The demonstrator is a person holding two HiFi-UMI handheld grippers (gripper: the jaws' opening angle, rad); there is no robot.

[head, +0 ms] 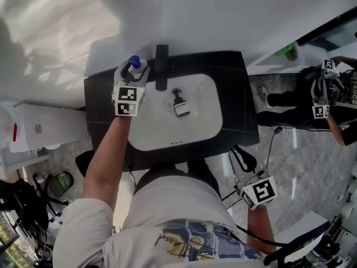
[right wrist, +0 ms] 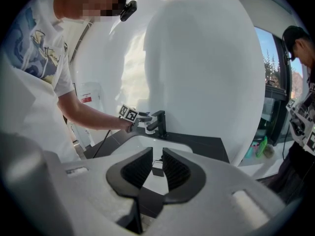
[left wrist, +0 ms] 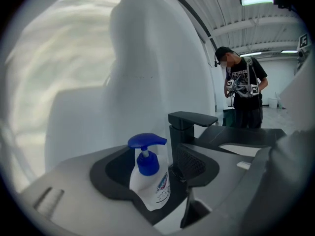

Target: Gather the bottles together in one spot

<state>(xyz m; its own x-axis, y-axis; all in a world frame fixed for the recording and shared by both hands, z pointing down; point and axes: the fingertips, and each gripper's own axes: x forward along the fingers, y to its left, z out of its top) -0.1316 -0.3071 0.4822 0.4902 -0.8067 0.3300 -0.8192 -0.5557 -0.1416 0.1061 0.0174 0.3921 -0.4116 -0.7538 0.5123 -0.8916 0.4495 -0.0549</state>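
Observation:
A white soap bottle with a blue pump (left wrist: 150, 178) stands upright on the black counter (head: 234, 99), just left of the black faucet (left wrist: 189, 127). My left gripper (left wrist: 152, 168) is open, and the bottle stands between its jaws with a gap to the right pad. From above, the left gripper (head: 133, 71) reaches the pump bottle (head: 134, 65) at the counter's back left. A small dark-capped bottle (head: 179, 102) lies in the white basin (head: 206, 121). My right gripper (right wrist: 157, 159) hangs low beside the counter's front, its jaws narrowly apart and empty; the small bottle (right wrist: 158, 167) shows beyond them.
The faucet (head: 162, 66) stands at the back of the basin. A green bottle (head: 287, 51) rests on a ledge to the right. Another person (head: 329, 102) with grippers stands at right. A white cabinet (head: 39, 124) sits left of the counter.

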